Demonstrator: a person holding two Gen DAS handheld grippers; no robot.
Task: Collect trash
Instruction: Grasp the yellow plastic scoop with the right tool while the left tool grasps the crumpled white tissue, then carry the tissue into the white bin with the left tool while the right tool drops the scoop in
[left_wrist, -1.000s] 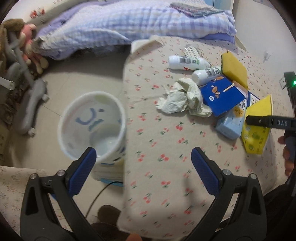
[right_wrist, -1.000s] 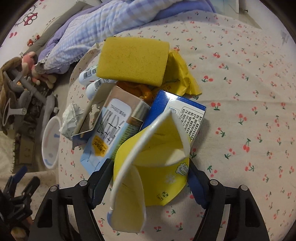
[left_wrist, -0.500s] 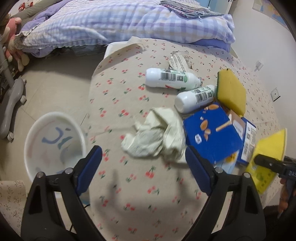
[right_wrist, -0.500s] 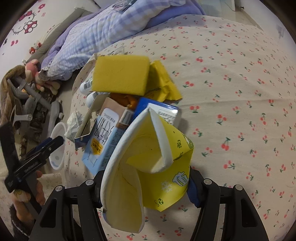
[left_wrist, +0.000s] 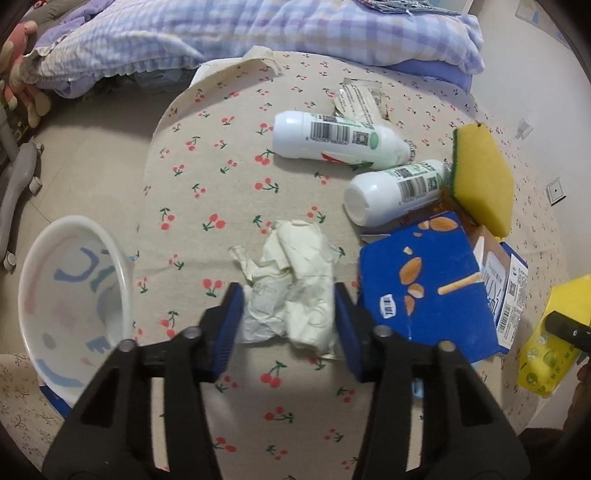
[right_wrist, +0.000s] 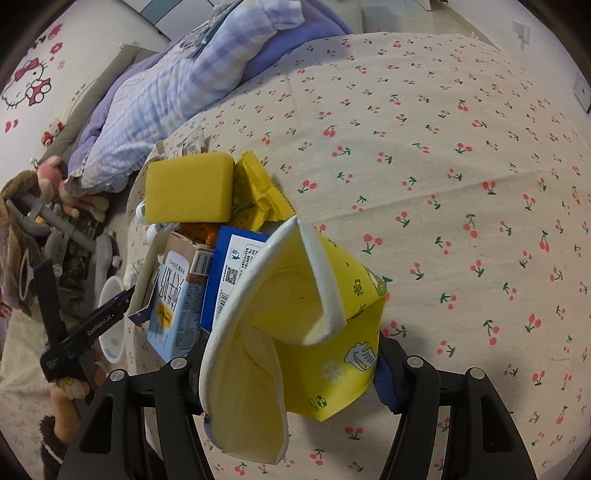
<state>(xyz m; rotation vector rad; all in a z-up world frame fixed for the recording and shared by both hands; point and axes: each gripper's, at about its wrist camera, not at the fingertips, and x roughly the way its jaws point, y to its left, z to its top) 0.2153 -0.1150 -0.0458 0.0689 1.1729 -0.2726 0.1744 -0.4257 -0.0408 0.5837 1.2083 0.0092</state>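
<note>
My left gripper (left_wrist: 288, 325) is shut on a crumpled cream paper wad (left_wrist: 295, 288) that lies on the cherry-print tablecloth (left_wrist: 221, 177). My right gripper (right_wrist: 291, 365) is shut on a crushed yellow paper cup (right_wrist: 295, 325), held above the cloth; the cup also shows at the right edge of the left wrist view (left_wrist: 546, 350). Two white bottles (left_wrist: 332, 140) (left_wrist: 395, 192), a blue snack box (left_wrist: 424, 291), a milk carton (right_wrist: 177, 295) and a yellow sponge (left_wrist: 484, 177) lie on the table. A white bin (left_wrist: 70, 306) stands on the floor at the left.
A torn foil wrapper (left_wrist: 358, 99) lies behind the bottles and a yellow snack bag (right_wrist: 258, 192) behind the sponge. A bed with a checked purple quilt (left_wrist: 221, 33) runs along the back. A grey chair base (left_wrist: 18, 181) and plush toys (left_wrist: 18, 74) stand at the far left.
My left gripper moved forward over the table to the paper wad and closed on it. My right gripper lifted and drew back a little with the yellow cup.
</note>
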